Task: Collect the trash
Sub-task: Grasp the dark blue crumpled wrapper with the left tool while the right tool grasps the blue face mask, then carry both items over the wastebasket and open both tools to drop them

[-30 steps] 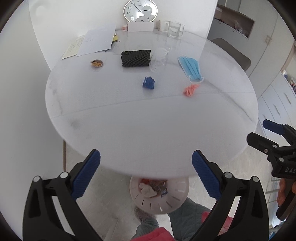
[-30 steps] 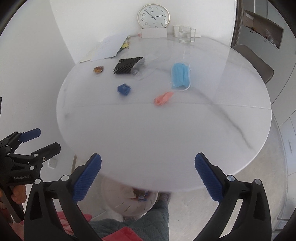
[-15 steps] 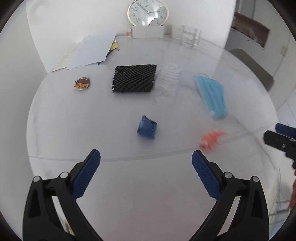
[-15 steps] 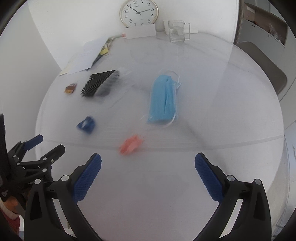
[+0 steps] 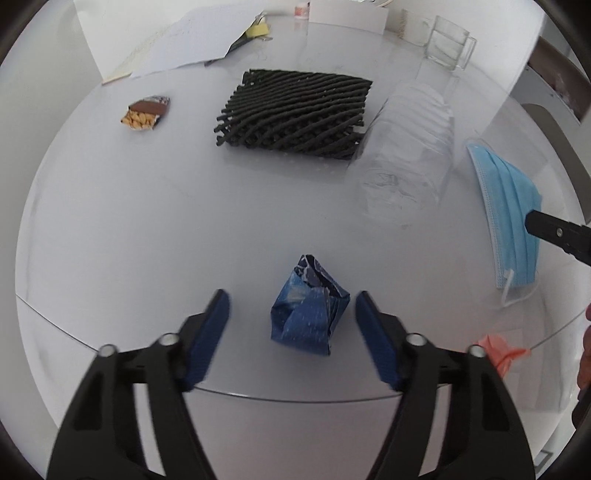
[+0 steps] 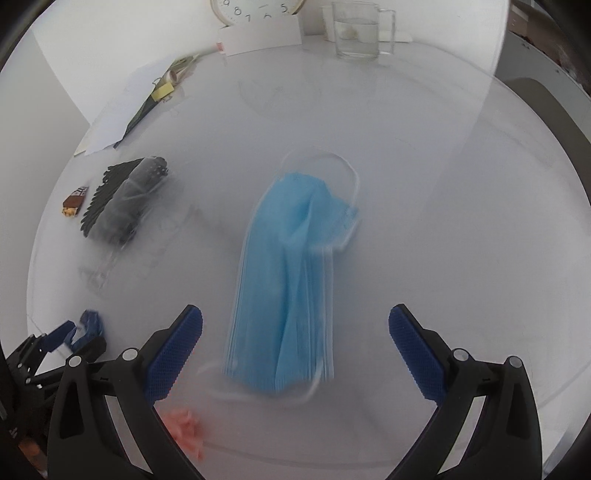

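Trash is lying between spread jaws: blue wrapper (image 5: 309,309) inside left gripper (image 5: 291,325), face mask (image 6: 291,280) (blurred) inside right gripper (image 6: 295,347).

On my table (image 5: 110,240): crumpled wrapper (image 5: 308,308) near the front edge, between my left gripper (image 5: 291,332) fingers. Face mask (image 6: 288,280) toward the right edge, between my right gripper (image 6: 295,350) fingers. Mesh mat (image 5: 295,112) mid-surface, plastic bottle (image 5: 406,155) beside its right. Snack wrapper (image 5: 146,112) toward the left edge. Papers (image 5: 192,44) and glass mug (image 6: 360,33) at the back edge.
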`<state>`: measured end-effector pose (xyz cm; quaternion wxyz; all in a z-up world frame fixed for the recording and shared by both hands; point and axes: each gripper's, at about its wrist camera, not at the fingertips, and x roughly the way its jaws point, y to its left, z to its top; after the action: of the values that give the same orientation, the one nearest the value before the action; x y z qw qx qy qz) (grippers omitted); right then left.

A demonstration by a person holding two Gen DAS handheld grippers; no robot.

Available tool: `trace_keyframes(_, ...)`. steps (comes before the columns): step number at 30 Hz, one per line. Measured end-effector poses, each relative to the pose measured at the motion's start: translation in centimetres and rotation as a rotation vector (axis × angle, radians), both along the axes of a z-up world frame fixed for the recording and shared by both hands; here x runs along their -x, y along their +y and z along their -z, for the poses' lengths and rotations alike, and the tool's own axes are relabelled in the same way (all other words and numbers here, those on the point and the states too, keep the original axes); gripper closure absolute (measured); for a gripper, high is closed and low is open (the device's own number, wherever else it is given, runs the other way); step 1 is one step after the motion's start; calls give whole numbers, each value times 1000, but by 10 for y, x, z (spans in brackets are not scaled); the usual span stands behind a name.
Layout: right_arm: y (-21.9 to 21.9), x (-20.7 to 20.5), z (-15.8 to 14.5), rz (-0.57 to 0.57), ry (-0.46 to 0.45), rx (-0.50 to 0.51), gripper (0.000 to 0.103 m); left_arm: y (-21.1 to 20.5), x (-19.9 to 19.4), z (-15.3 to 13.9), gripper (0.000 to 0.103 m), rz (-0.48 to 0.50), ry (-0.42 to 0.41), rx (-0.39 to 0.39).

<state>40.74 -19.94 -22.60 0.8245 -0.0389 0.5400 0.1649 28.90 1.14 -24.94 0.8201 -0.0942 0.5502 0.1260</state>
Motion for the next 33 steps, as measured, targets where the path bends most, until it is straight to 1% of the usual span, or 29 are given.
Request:
trace_keyframes(1, 3, -3, 1, -8, -3, 5, 3, -1, -1, 0, 48, -3, -3, -16)
trace_keyframes(2, 6, -5, 2, -17, -5, 10, 4, -2, -1, 0, 54, 1, -7, -19)
trace_keyframes(3, 9, -6, 4, -28, -6, 13, 8, -2, -1, -1, 60, 3, -8, -17)
trace_keyframes(4, 12, -10, 6, -38, -3, 15, 10, -2, -1, -1, 64, 6, -8, -16)
trace_keyframes(5, 14, -11, 8, -47, 4, 18, 12, -3, 0, -3, 67, 11, -7, -14)
trace_keyframes(8, 21, -16, 14, -69, 26, 16, 26, -2, 0, -2, 67, 6, 0, -8)
trace_keyframes(10, 23, -16, 16, -77, 36, 7, 47, -1, 1, -4, 68, -1, -1, -2)
trace_keyframes(11, 23, -16, 17, -83, 40, 1, 53, -1, 0, -5, 68, -4, -1, -1)
trace_keyframes(13, 23, -17, 18, -92, 54, -21, 79, 0, 0, -10, 68, -7, -11, -3)
trace_keyframes(14, 23, -18, 18, -93, 61, -33, 82, 0, 1, -13, 68, -9, -15, -3)
trace_keyframes(16, 21, -18, 18, -92, 68, -48, 85, 1, 3, -19, 68, -13, -26, 3)
trace_keyframes(20, 14, -15, 4, -72, 46, -78, 85, 3, 11, -39, 68, -13, -53, 7)
trace_keyframes(23, 10, -5, -16, -60, 9, -88, 85, 1, 22, -53, 68, -5, -65, -3)
trace_keyframes(25, 8, 5, -30, -61, -11, -102, 85, 0, 35, -67, 68, 4, -83, 4)
trace_keyframes(27, 9, 18, -44, -73, -32, -109, 85, 0, 47, -78, 68, 8, -94, 10)
trace_keyframes(28, 11, 31, -56, -88, -53, -112, 85, 1, 55, -83, 68, 13, -98, 15)
trace_keyframes(33, 22, 87, -89, -145, -86, -142, 85, 2, 109, -109, 68, 58, -125, 27)
